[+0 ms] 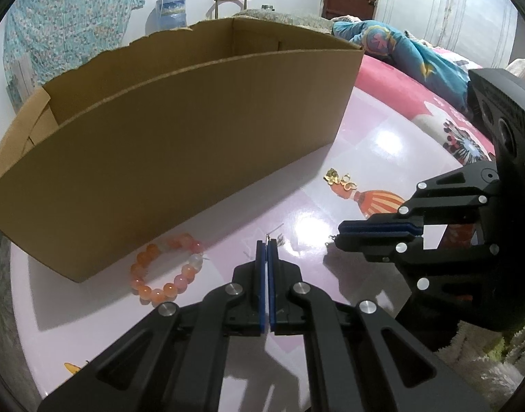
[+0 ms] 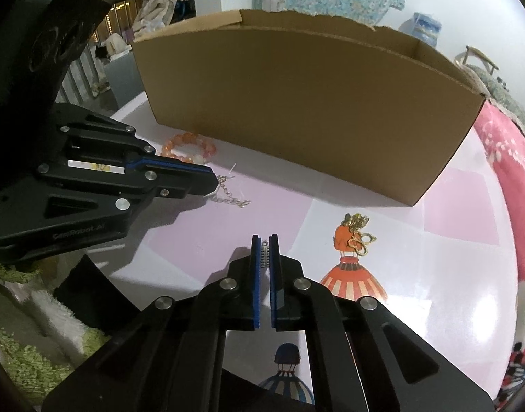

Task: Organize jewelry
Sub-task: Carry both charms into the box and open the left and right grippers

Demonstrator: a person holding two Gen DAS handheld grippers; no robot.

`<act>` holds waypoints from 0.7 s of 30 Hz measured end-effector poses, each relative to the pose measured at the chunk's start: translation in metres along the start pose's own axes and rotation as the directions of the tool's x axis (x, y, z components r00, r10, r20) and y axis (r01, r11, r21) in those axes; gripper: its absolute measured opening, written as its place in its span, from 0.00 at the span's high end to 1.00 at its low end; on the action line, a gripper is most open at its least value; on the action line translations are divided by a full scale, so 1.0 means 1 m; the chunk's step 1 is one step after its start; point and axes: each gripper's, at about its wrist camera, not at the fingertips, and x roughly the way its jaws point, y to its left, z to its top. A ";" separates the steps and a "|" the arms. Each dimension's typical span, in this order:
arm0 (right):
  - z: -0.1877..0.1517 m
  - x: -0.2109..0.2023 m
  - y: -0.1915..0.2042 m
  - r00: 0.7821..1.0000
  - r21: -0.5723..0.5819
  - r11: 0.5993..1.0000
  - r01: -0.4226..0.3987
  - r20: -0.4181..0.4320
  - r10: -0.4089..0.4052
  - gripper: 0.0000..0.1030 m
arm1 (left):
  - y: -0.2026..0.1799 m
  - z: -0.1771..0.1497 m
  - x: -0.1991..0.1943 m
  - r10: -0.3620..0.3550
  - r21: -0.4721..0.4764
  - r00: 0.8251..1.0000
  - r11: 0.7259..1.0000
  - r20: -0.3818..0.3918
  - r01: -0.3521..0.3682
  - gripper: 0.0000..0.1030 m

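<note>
Your left gripper [image 1: 266, 243] angles down at the table [image 1: 365, 158], jaws closed on the end of a silver chain [image 2: 229, 195] that trails across the tabletop. Your right gripper [image 2: 265, 240] tilts down likewise, jaws pinched on a small silver charm [image 2: 265, 254]. Side of the left gripper reads roughly "SenRobot AI". Bead bracelet [image 1: 168, 269] lies against the cardboard box [image 1: 180, 144]; gold earrings [image 2: 358, 233] lie apart, near the box's right corner.
</note>
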 end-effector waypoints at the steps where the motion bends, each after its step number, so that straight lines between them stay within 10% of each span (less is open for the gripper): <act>1: 0.000 -0.004 -0.003 1.000 0.001 1.000 0.002 0.007 -0.002 0.98 | 0.000 0.001 -0.003 -0.001 0.000 1.000 1.000 0.006 0.001 0.99; 21: 0.088 -0.067 -0.054 0.951 0.052 0.998 -0.038 0.309 0.020 0.98 | 0.041 0.100 -0.072 0.009 -0.041 0.966 0.999 0.258 0.002 0.99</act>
